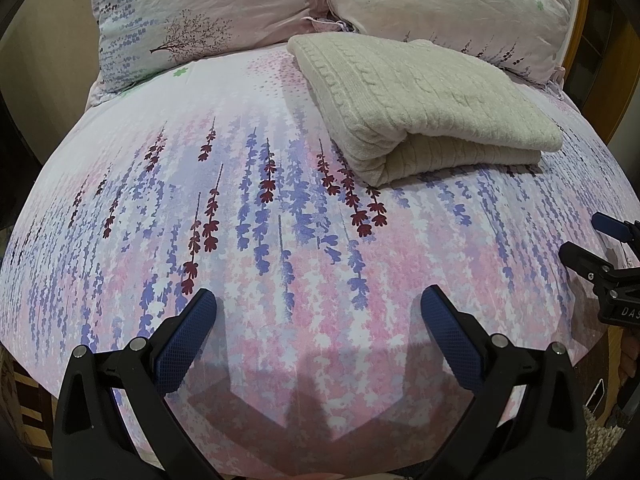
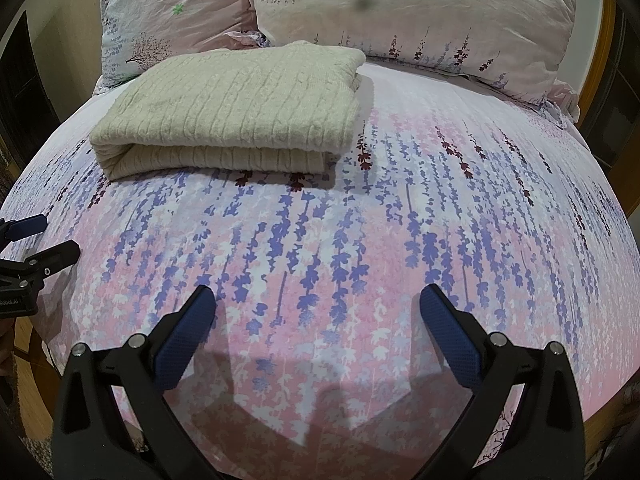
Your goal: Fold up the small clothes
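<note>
Already folded, the cream knit sweater [image 1: 424,112] lies on the flowered bedsheet [image 1: 280,240] just in front of two pillows [image 2: 420,20]; nearer the bed's foot, the left gripper [image 1: 318,300] and right gripper [image 2: 318,300] hover spread wide, holding nothing, well apart from it

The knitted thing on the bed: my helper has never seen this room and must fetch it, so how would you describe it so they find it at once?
Start at the bed with the pink and purple flower-print sheet and look toward the two matching floral pillows at its head. Just in front of them lies a cream cable-knit sweater, folded into a thick rectangle. It is the only plain, unpatterned, ribbed item there.
</note>
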The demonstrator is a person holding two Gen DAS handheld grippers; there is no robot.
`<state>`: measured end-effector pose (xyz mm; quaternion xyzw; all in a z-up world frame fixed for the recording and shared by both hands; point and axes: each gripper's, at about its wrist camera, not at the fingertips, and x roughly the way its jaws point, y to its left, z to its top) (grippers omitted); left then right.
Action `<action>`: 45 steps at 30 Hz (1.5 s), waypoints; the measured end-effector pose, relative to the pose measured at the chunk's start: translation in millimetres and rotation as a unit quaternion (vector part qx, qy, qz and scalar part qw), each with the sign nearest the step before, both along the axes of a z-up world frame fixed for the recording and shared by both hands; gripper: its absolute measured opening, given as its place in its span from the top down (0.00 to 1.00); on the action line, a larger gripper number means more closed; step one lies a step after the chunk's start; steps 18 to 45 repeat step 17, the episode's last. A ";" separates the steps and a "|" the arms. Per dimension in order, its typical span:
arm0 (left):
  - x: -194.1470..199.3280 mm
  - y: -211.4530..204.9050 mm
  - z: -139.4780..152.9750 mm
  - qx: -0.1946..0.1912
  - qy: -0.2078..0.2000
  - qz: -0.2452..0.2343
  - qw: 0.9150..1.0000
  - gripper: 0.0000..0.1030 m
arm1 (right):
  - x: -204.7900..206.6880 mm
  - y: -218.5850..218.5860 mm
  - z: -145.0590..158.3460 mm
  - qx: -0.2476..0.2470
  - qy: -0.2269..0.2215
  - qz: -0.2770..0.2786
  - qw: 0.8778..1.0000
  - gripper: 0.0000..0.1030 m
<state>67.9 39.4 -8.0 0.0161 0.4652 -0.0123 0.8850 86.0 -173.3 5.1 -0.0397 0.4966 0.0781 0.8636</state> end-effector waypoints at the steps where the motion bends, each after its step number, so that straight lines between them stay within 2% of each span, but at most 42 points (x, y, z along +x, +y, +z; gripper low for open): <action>1: 0.2 0.0 0.1 0.000 0.000 0.000 1.000 0.01 | 0.0 0.0 0.0 0.000 0.000 0.000 1.000 0.02; 45: -1.6 0.2 -0.8 0.000 -0.002 0.001 1.000 0.01 | -0.8 1.0 -0.2 0.000 0.000 -0.002 1.000 0.02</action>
